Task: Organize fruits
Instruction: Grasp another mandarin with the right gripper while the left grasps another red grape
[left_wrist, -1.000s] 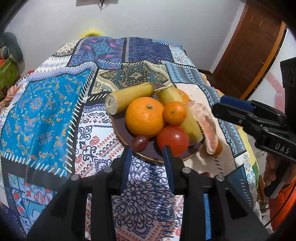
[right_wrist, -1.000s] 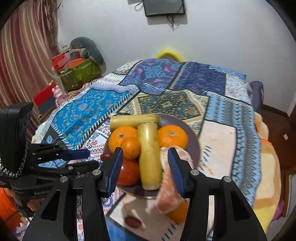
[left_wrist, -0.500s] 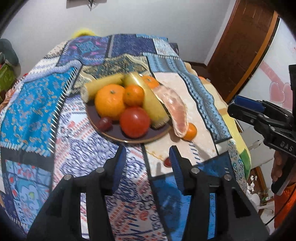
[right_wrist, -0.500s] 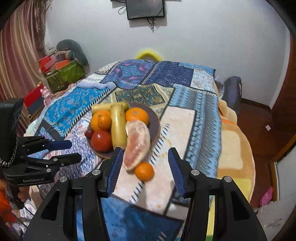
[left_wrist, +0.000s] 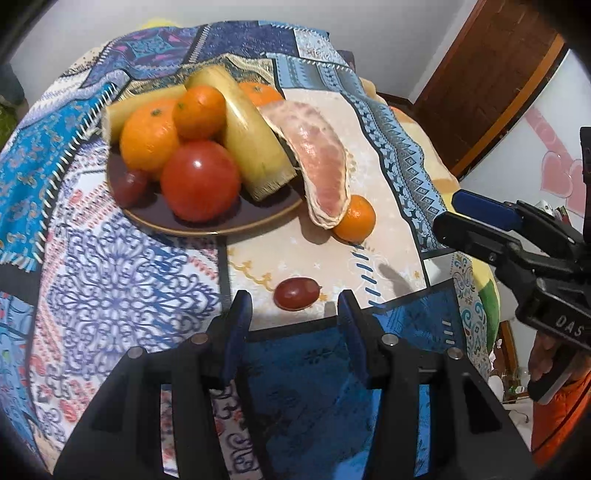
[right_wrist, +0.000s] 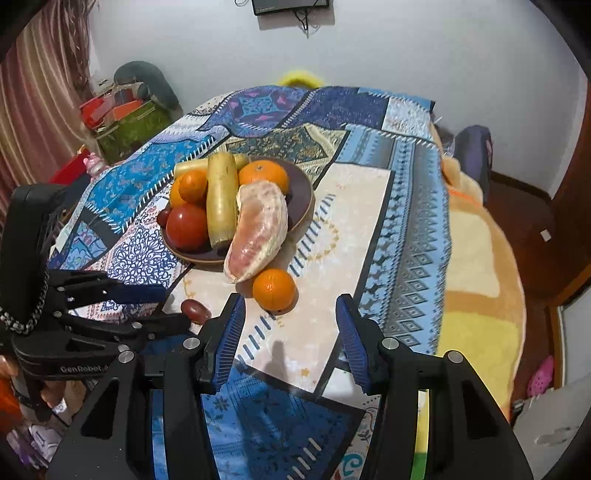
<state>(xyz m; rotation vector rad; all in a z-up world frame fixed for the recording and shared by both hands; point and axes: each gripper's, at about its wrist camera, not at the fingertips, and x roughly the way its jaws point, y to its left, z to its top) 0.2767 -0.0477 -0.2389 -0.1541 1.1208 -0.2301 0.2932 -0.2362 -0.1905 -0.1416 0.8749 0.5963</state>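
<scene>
A dark plate (left_wrist: 207, 225) (right_wrist: 301, 184) on the patterned cloth holds oranges (left_wrist: 147, 133), a tomato (left_wrist: 199, 181) (right_wrist: 186, 226), two pale yellow stalks (left_wrist: 251, 144), a grape (left_wrist: 130, 186) and a peeled pomelo wedge (left_wrist: 317, 147) (right_wrist: 258, 230) hanging over its rim. A small orange (left_wrist: 354, 218) (right_wrist: 274, 288) lies on the cloth under the wedge tip. A loose red grape (left_wrist: 296, 292) (right_wrist: 195, 310) lies just ahead of my open, empty left gripper (left_wrist: 293, 314). My right gripper (right_wrist: 290, 321) is open and empty just short of the small orange.
The cloth-covered table (right_wrist: 369, 229) drops off at its right edge onto a yellow blanket (right_wrist: 480, 258). Boxes and a stuffed toy (right_wrist: 125, 107) stand far left. A brown door (left_wrist: 480, 74) is to the right. The right gripper's body (left_wrist: 517, 251) shows in the left view.
Both grippers have pulled back from the plate toward the table's near edge. The left gripper has come down close behind the loose grape; the right now faces the small orange.
</scene>
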